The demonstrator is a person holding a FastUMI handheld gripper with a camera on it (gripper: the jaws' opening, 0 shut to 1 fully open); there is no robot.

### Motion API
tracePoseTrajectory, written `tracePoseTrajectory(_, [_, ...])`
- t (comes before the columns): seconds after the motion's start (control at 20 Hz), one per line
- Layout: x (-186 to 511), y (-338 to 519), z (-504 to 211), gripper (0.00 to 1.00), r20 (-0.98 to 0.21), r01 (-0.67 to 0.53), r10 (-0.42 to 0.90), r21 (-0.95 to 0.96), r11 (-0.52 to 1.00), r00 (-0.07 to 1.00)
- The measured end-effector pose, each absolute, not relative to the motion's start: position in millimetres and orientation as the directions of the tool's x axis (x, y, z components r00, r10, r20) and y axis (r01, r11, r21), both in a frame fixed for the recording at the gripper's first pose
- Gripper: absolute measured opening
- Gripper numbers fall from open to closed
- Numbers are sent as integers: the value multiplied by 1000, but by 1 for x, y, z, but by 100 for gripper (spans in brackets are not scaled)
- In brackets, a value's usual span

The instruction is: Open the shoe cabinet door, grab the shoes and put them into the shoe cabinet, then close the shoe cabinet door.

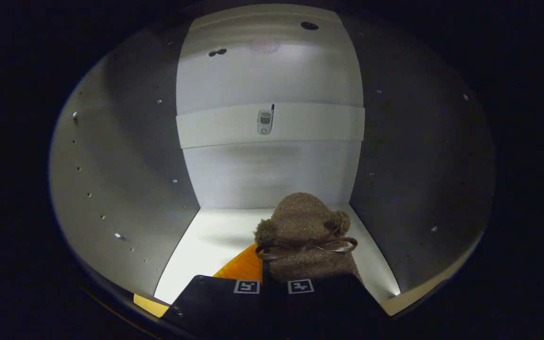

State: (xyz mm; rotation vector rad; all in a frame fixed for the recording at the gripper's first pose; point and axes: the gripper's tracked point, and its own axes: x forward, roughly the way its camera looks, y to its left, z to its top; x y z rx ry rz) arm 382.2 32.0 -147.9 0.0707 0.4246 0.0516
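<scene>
Right now my gripper [274, 289] reaches into the open shoe cabinet [125, 156], its two black fingers [220, 302] side by side, each carrying a small square black-and-white marker near its tip. The fingers look drawn close together, with only a thin dark seam between them, and the brown fuzzy shoe [306, 236] sits right at their tips, its heel end running down behind them. I cannot tell from this angle whether both fingers actually press on the shoe or merely rest against it.

The shoe is a plush slipper with a rounded toe pointing toward the cabinet's back wall, two small pompom ears on either side and a thin ribbon bow [307, 246] across its middle. It lies inside the cabinet, over the white floor panel [215, 236], nearer the right wall than the left. Whether it is resting on the floor or lifted just above it I cannot say.

An orange surface [241, 269] shows just left of the shoe and beneath my left finger, touching the shoe's edge as seen from here.

Grey side walls with rows of small holes and screws rise on both sides. On the white back wall [272, 174] runs a horizontal strip with a small metal fitting [265, 122] at its centre.
</scene>
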Motion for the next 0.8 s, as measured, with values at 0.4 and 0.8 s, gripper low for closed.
tracePoseTrajectory(0.4, [414,34,-188,11,-514,-15,65,101,995,855])
tracePoseTrajectory(0.8, [406,34,-192,16,-546,-7,54,87,996,836])
